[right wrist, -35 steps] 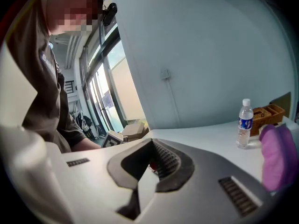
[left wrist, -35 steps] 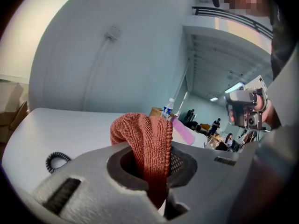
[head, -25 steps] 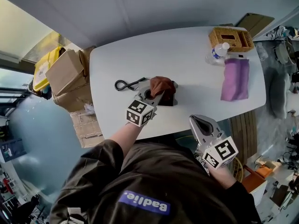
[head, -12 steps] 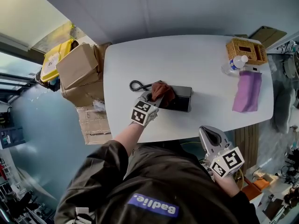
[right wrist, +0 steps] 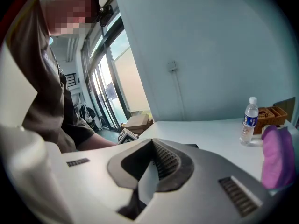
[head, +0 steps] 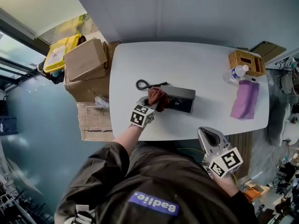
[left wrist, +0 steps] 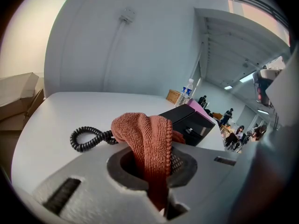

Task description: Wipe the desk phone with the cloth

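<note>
From the head view, the left gripper (head: 150, 103) is clamped on a rust-brown knitted cloth (head: 159, 98) that lies bunched over the left end of the black desk phone (head: 181, 98). The phone sits left of the desk's (head: 196, 62) middle, closer to the near edge, with its coiled cord (head: 143, 84) trailing toward the left edge. So the wiping step looks to be in hand, with most of the phone's top uncovered. The next move would call for dragging the cloth rightward along the casing under light pressure, without shoving the phone. The right gripper (head: 209, 135) hangs off the near edge, well apart from the phone. A wicker basket (head: 246, 61) and water bottle (head: 235, 72) occupy the far right corner, and a purple cloth (head: 244, 100) lies along the right edge. The left gripper view confirms the cloth pinched between the jaws, draped forward. It hides the phone's near end, so actual contact cannot be judged, and no handset can be made out. The right gripper view shows its jaws together with nothing between them. The phone is mostly hidden behind them.
</note>
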The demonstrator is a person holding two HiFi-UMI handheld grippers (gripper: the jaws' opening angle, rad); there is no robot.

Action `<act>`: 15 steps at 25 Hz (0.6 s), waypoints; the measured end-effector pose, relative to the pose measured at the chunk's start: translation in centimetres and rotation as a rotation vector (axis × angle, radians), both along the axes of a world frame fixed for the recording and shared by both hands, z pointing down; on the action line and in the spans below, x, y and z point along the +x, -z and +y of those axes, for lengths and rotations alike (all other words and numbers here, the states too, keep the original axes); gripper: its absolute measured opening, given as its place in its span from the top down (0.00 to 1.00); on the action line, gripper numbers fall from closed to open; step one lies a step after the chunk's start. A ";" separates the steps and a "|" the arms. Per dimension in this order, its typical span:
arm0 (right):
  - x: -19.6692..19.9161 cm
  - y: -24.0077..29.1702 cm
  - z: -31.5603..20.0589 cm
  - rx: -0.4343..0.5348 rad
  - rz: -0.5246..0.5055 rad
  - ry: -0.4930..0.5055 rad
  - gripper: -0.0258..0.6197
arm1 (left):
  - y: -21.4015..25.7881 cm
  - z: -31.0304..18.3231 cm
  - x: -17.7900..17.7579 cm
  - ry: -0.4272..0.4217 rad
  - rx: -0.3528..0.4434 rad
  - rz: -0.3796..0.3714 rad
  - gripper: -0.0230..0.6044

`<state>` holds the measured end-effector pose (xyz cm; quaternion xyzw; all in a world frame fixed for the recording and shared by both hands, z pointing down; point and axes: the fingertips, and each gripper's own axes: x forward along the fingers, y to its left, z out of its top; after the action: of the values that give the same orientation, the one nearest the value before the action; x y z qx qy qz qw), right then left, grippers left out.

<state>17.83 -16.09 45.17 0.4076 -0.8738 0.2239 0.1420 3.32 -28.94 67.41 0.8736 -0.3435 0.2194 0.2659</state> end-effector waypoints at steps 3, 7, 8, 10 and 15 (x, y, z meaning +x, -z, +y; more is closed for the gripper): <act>0.0 0.9 0.1 0.026 -0.003 0.014 0.92 | 0.5 2.0 0.9 -0.011 0.004 0.013 0.91; 0.3 2.1 0.3 0.064 -0.022 0.035 0.92 | 2.7 4.5 1.6 0.031 -0.001 0.057 0.91; 0.3 2.3 0.3 0.074 -0.032 0.045 0.92 | 3.4 5.3 1.7 0.043 0.001 0.068 0.91; 0.3 2.7 0.3 0.088 -0.060 0.068 0.92 | 5.1 7.1 1.7 0.058 0.009 0.084 0.91; -0.8 2.1 0.6 0.091 -0.115 0.153 0.92 | 10.6 11.5 0.8 0.101 0.065 0.124 0.91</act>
<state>17.03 -15.50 43.02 0.3319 -0.9184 0.1957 0.0899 4.07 -17.46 56.84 0.8752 -0.3769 0.1398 0.2690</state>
